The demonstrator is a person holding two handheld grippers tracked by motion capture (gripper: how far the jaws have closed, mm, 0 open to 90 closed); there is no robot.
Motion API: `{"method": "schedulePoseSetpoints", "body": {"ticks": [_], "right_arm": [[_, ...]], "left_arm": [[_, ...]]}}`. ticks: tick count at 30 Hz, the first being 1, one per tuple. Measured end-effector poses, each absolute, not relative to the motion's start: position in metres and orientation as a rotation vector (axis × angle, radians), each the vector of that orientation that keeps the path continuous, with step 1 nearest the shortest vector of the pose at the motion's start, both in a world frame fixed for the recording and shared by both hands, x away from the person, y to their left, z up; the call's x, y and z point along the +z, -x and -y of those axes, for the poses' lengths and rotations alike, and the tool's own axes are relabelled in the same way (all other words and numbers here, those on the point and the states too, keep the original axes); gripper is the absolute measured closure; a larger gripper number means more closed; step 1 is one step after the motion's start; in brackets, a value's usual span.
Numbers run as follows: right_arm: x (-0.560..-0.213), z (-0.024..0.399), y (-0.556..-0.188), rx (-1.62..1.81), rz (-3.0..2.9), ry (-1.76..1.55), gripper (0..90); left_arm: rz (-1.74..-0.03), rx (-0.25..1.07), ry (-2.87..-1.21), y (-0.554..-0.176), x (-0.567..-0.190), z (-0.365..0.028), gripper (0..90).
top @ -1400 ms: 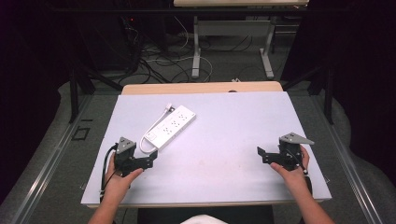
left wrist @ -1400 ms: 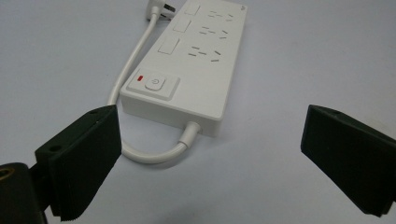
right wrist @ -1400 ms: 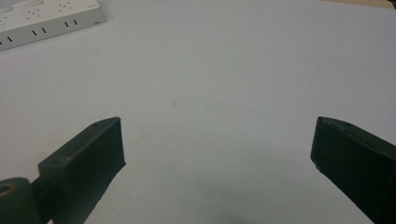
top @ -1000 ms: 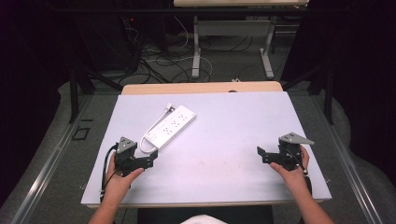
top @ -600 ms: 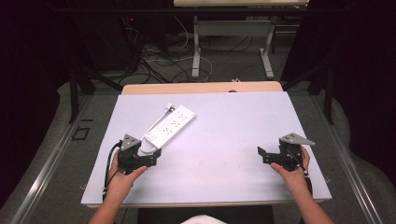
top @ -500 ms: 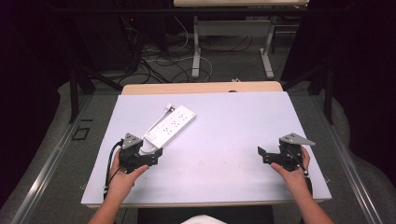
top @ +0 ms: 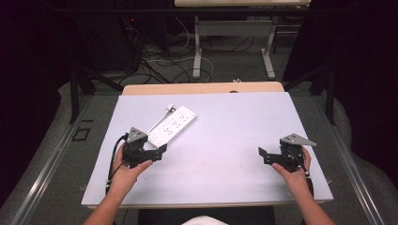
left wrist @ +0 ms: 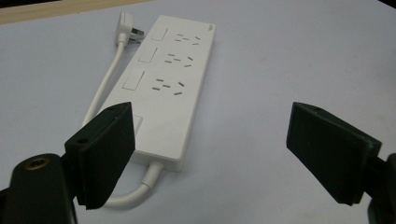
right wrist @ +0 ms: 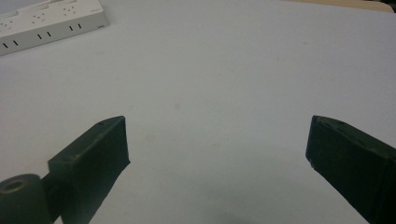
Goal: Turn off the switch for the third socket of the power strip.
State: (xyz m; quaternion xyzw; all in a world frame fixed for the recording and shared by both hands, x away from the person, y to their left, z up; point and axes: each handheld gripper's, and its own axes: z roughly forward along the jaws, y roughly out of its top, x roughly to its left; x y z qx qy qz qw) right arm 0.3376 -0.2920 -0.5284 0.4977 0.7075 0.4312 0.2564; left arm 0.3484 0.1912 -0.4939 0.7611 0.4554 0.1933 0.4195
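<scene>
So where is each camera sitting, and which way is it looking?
High view: above the person's side, looking forward and down at the table; both forearms, left gripper and right gripper show.
Left gripper view: on the left gripper, looking along its open jaws at the power strip.
Right gripper view: on the right gripper, facing bare table through open jaws.
All three views share the power strip.

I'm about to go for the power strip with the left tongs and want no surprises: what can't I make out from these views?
- Power strip, left gripper view: the near left corner and part of the cord sit behind the tongs' left pad.
- Power strip, right gripper view: cut off by the top-left edge.
- Plug, high view: too small to read its prongs.
- Switch positions, left gripper view: not discernible.
</scene>
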Motion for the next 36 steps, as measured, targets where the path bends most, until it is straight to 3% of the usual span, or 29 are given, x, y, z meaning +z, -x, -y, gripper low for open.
{"method": "schedulePoseSetpoints", "body": {"ticks": [18,36], "right_arm": [[-0.529,0.292,-0.337,1.166,-1.923,-1.353,6.4],[-0.529,0.290,-0.336,1.166,-1.950,-1.327,1.6]], "left_arm": [[-1.126,0.455,-1.918,-0.364,-0.471,-0.182,16.1],[-1.123,0.469,-1.930,-0.383,-0.444,-0.177,16.2]]}}
